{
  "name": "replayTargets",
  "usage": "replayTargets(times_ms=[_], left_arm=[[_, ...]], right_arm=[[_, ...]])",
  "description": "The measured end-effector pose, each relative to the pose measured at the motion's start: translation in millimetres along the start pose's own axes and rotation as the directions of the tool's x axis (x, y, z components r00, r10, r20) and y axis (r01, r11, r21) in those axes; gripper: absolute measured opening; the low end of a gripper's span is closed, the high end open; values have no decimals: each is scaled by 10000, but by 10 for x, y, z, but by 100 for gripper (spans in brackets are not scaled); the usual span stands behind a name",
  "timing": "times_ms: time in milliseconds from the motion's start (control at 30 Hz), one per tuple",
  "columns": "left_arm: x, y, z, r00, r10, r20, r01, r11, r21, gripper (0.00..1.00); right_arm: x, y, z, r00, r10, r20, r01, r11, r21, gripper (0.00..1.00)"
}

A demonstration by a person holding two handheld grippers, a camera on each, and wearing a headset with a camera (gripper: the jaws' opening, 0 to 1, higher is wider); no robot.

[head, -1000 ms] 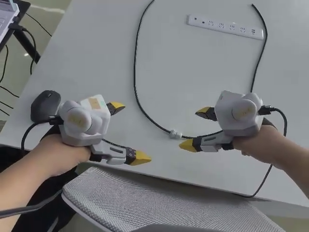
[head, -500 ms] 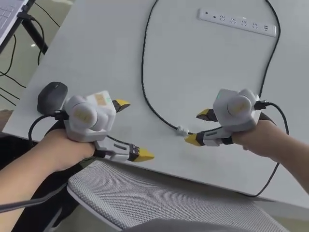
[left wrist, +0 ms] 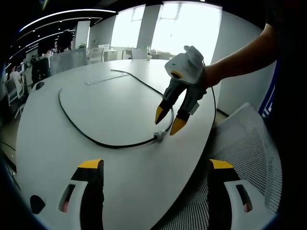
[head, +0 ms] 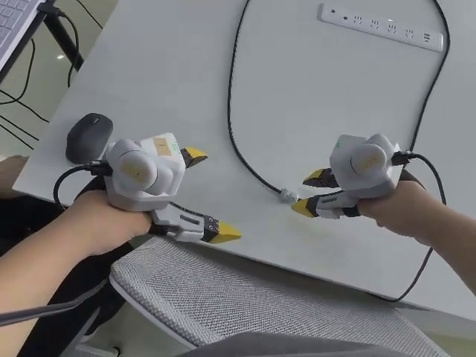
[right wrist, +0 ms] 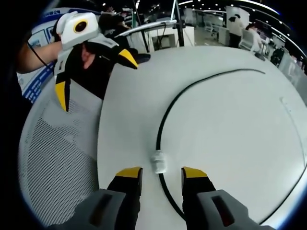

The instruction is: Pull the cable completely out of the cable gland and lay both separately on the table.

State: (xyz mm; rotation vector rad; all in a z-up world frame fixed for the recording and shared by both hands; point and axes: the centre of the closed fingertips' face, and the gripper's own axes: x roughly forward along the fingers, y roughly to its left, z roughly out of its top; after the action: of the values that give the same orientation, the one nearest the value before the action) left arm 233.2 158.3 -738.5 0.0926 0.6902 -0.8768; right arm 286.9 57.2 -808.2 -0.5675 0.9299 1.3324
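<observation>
Left hand-held gripper (head: 212,193): jaws are standing wide open and holding nothing. It is hovering at the near left of the table (head: 163,67), its yellow tips pointing right; the nearer jaw is hanging past the table's near edge, above the mesh chair back (head: 223,297).
Right hand-held gripper (head: 306,193): jaws are standing partly open, a narrower gap than the left pair, and gripping nothing. It is pointing left, low over the table close to the near edge.
Cable gland (head: 286,196): small and white, it is lying on the table just ahead of the right gripper's tips. In the right gripper view it is sitting in line with the gap between the two jaws, slightly beyond them; contact with either jaw cannot be told.
Cable (head: 232,126): black, it is passing through the gland. From the gland it is curving left and far across the table in a wide arc; its other part is running back between the right jaws, as the right gripper view shows.
Spacing: the two grippers are facing each other, well apart, with the gland between them and much closer to the right one.
Power strip (head: 383,27): white, it is lying at the far right of the table.
Mouse (head: 88,137): dark, it is resting at the table's left edge, just beyond the left gripper.
</observation>
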Motion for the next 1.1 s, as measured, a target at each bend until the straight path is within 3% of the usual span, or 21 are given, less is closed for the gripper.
replayTargets(times_ms=[233,667,1100], left_arm=[[-10,58,-2,9999,144,29,-144,9999,-13,89],[-21,25,-67,9999,35,-143,-37,9999,-97,85],[-15,-10,-50,9999,-35,-94,34,9999,-124,84]], right_arm=[[79,22,-2,9997,160,-178,-165,9996,-236,23],[155,37,-27,9985,203,-500,-238,9972,-708,10],[153,33,-32,9981,50,-622,-82,9986,-518,8]])
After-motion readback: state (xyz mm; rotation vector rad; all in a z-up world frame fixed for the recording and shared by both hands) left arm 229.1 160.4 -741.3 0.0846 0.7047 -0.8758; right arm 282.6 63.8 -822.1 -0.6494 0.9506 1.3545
